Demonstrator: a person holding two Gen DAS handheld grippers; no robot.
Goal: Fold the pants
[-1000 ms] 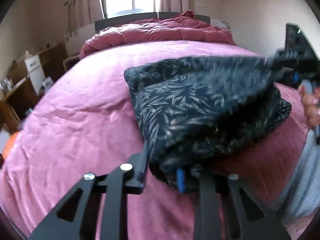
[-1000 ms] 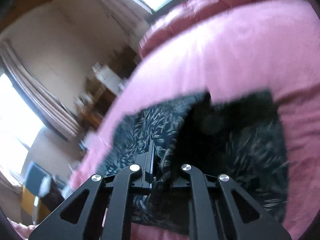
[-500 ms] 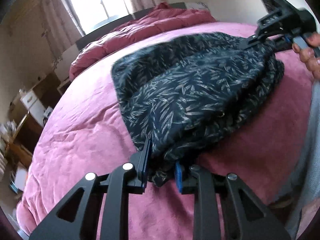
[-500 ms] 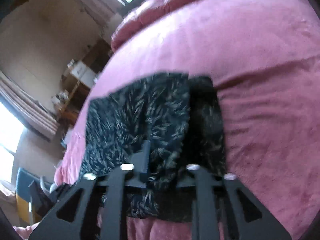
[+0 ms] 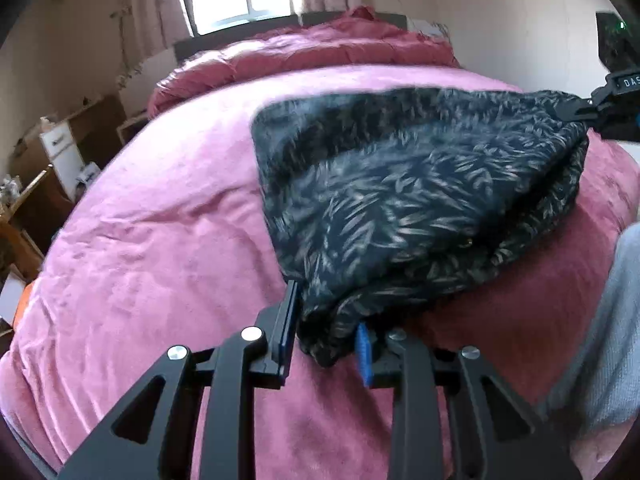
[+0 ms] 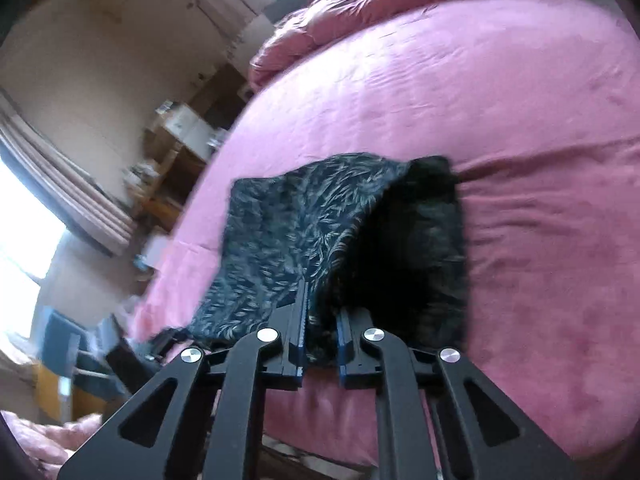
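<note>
Fingers: left gripper (image 5: 326,338) clamped on pants (image 5: 420,208) corner; right gripper (image 6: 320,340) pinching opposite corner; pants doubled, lifted edge over pink bed (image 5: 160,240), far part resting there; judged mid-fold; laying down, further fold, smoothing remain.

The far edge of the pants (image 5: 420,184) was smeared by motion blur in the left wrist view, so its leaf print could not be read there. Their underside was lost in shadow in the right wrist view. The right gripper (image 5: 592,114) was cut off by the frame's edge. The furniture (image 6: 180,140) beside the bed (image 6: 440,80) was too blurred to be identified.
</note>
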